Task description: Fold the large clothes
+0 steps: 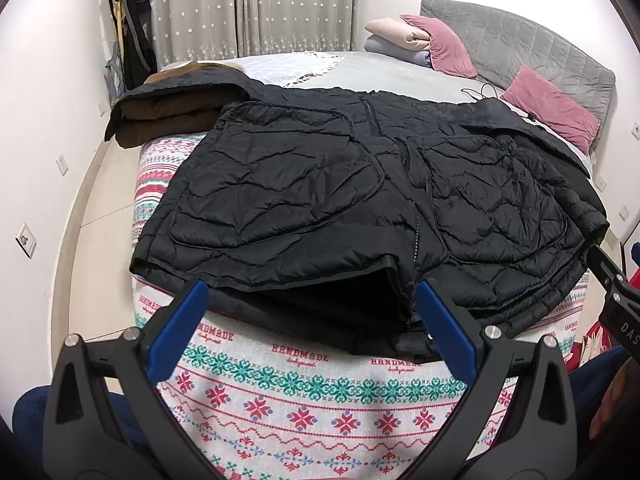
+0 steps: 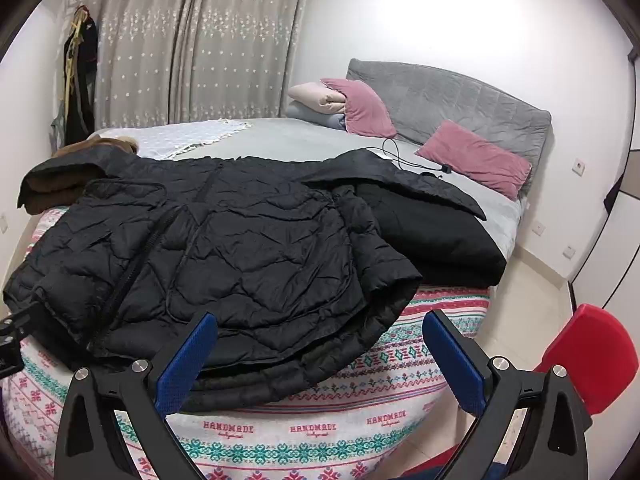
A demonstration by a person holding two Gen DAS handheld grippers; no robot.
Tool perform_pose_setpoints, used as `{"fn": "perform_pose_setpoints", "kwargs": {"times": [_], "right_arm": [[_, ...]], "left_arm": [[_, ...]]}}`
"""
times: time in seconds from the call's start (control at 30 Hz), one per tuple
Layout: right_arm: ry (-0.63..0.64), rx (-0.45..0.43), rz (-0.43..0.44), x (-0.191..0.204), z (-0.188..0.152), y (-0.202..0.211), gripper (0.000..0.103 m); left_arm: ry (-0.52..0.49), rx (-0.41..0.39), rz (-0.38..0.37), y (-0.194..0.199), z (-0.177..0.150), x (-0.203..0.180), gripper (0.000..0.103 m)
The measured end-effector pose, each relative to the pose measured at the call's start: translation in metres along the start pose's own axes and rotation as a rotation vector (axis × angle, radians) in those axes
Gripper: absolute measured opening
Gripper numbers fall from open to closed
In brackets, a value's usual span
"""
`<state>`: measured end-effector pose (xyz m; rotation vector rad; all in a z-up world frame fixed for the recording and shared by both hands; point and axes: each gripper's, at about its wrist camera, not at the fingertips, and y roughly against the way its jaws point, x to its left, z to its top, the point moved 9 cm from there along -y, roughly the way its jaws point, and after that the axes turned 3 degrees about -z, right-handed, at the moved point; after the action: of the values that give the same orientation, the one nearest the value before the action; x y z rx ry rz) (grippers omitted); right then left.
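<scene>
Two hand-held grippers, left (image 1: 312,312) and right (image 2: 320,344), gape wide and empty as we face the black quilted jacket (image 1: 360,200) mid-frame on the bed (image 1: 320,392), sleeves tucked in, hem fold left.

A home bedroom: bed (image 2: 280,436), grey headboard (image 2: 460,100), curtains (image 2: 192,48), pink pillows (image 2: 476,156)

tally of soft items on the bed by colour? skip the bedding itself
Black: 2, the quilted puffer jacket and the folded black garment
Brown: 1, the folded brown coat
Pink: 3, two mauve velvet cushions and a pale pink folded blanket
Grey-blue: 1, a folded blanket under the pink one
Total: 7
</scene>
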<state>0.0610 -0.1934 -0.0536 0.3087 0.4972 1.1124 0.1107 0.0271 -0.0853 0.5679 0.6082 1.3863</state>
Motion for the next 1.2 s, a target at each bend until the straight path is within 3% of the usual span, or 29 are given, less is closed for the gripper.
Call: {"fn": "perform_pose_setpoints", "kwargs": {"times": [0.2, 0.4, 0.5, 0.67, 0.77, 0.87, 1.0, 1.13, 1.17, 1.2], "right_arm": [[-0.039, 0.017, 0.029, -0.003, -0.003, -0.005, 0.103], [-0.02, 0.093, 0.031, -0.011, -0.012, -0.014, 0.103], [-0.101, 0.165, 0.081, -0.029, -0.017, -0.027, 0.103], [-0.369, 0.217, 0.184, -0.071, -0.027, -0.045, 0.103], [-0.488, 0.28, 0.258, -0.081, -0.035, -0.057, 0.103], [-0.566, 0.284, 0.308, -0.084, -0.034, -0.065, 0.101], [-0.543, 0.257, 0.304, -0.075, -0.016, -0.072, 0.09], [-0.486, 0.253, 0.274, -0.062, 0.003, -0.079, 0.065], [-0.473, 0.263, 0.258, -0.059, 0.005, -0.083, 0.058], [-0.463, 0.273, 0.248, -0.057, 0.005, -0.087, 0.039]], "left_arm": [[0.02, -0.007, 0.01, 0.002, 0.006, 0.013, 0.103], [0.09, 0.029, 0.026, -0.002, 0.014, 0.051, 0.103], [0.138, 0.035, 0.049, -0.001, 0.019, 0.077, 0.103], [0.21, 0.109, 0.046, -0.013, 0.025, 0.115, 0.102], [0.28, 0.168, 0.027, -0.027, 0.022, 0.132, 0.093], [0.316, 0.214, 0.04, -0.043, 0.016, 0.145, 0.082], [0.364, 0.254, 0.036, -0.062, 0.011, 0.151, 0.071], [0.359, 0.237, 0.079, -0.071, 0.012, 0.148, 0.054], [0.335, 0.24, 0.097, -0.073, 0.012, 0.146, 0.039], [0.315, 0.249, 0.109, -0.075, 0.011, 0.144, 0.021]]}}
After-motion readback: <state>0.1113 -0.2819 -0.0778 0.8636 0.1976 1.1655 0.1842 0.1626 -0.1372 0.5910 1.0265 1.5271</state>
